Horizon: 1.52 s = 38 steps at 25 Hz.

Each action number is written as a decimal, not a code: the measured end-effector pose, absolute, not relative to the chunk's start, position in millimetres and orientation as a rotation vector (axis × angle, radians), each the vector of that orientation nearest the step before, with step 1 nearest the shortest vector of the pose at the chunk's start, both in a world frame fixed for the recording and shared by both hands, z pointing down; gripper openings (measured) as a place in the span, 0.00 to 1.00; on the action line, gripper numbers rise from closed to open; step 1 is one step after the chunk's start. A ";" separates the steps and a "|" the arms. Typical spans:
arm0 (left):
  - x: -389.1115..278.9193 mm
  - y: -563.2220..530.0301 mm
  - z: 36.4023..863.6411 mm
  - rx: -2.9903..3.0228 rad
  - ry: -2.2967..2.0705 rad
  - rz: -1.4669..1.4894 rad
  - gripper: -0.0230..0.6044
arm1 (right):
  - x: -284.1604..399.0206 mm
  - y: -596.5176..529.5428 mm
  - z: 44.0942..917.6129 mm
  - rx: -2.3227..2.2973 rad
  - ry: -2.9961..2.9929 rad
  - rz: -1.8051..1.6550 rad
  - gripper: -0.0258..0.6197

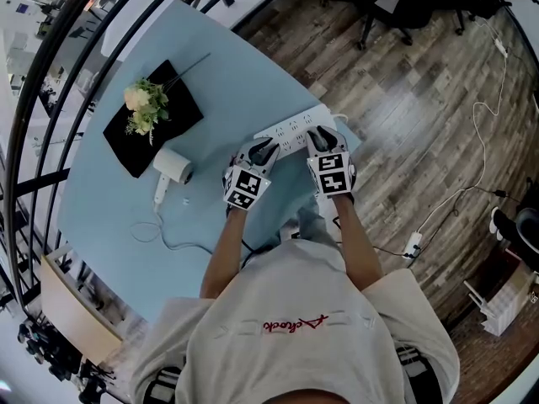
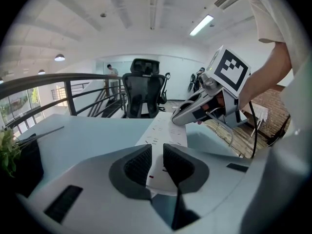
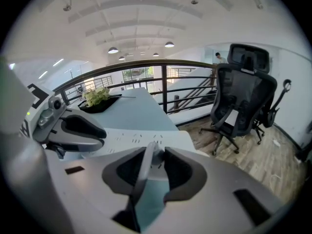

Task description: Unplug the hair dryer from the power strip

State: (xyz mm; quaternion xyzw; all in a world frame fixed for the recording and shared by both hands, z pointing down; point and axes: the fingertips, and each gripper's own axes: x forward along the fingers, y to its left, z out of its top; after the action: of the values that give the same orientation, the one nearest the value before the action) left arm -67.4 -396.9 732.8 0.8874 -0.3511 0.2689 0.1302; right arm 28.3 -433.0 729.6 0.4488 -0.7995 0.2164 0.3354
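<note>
On the smooth, pale blue tabletop (image 1: pixel 109 200) lies one long white plastic power strip (image 1: pixel 290 131), flat and rectangular, its top dotted with small dark socket slots. One white hair dryer (image 1: pixel 173 168) with a short cylindrical barrel rests well to the strip's left, and its thin pale cord (image 1: pixel 156 225) loops loosely over the tabletop. Beside the dryer sits one black rectangular tray (image 1: pixel 126 146) carrying one bunch of cream and green flowers (image 1: pixel 143 108).

Two hand-held grippers of matte grey plastic with dark textured pads meet at the strip. The right hand-held gripper (image 1: pixel 322 135) is clenched on the rounded pale plug (image 3: pixel 154 155), seated in the strip toward its right end, with the cord running back between the jaws. The left hand-held gripper (image 1: pixel 263 151) is over the strip's left end, its jaws a narrow slot apart with white casing showing through and nothing pinched.

One black mesh office chair (image 3: pixel 243 96) stands on the wood-plank floor (image 1: pixel 421 99) near a dark metal railing (image 3: pixel 146 65).
</note>
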 end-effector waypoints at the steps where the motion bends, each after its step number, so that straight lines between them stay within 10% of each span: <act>1: -67.3 -396.7 732.8 2.576 -1.019 0.783 0.15 | 28.3 -432.8 729.9 1.167 -2.087 0.561 0.23; 38: -68.1 -333.1 605.4 2.470 -1.429 0.453 0.05 | 47.9 -388.4 617.1 1.143 -2.467 0.427 0.23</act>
State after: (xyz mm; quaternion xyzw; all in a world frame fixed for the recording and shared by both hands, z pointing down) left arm -68.1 -333.1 605.4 0.8480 -0.4908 0.1556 0.1258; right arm 47.9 -388.4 617.1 0.4073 -0.8795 0.1522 0.1933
